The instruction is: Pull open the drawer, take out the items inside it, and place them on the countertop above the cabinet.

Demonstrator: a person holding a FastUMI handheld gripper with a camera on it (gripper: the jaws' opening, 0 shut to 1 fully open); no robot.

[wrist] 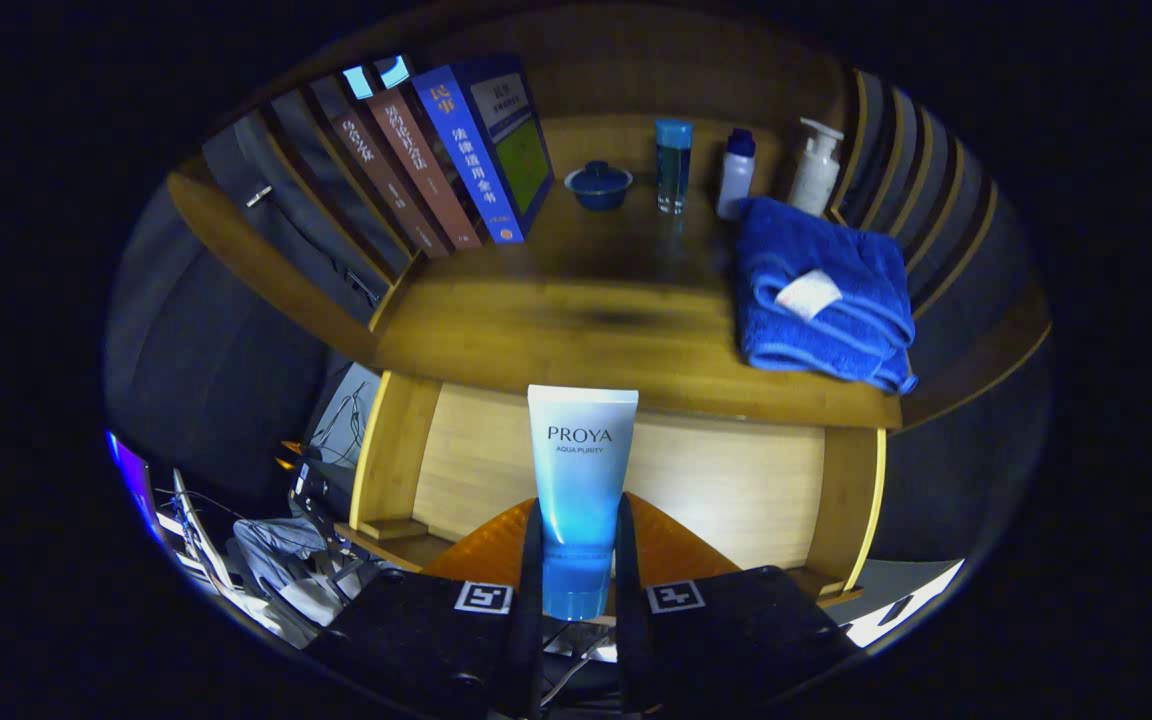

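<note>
Wooden countertop (576, 330) lies ahead of you, a folded blue towel (821, 295) at two o'clock, books (456, 150) at eleven, bottles and a blue lidded bowl (598, 185) at twelve. Your gripper (579, 560) is clamped on the upright cosmetic tube (581, 480), cap end down between both fingers. Stood on its cap it may topple — ease your grip too soon and it could drop into the open drawer (716, 490).

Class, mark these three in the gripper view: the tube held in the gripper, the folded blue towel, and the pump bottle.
Tube (581, 470): gripper view, on its pale front, above the gripper (579, 560) shut on it.
Folded blue towel (816, 335): gripper view, on its top fold.
Pump bottle (816, 175): gripper view, on its body.
</note>
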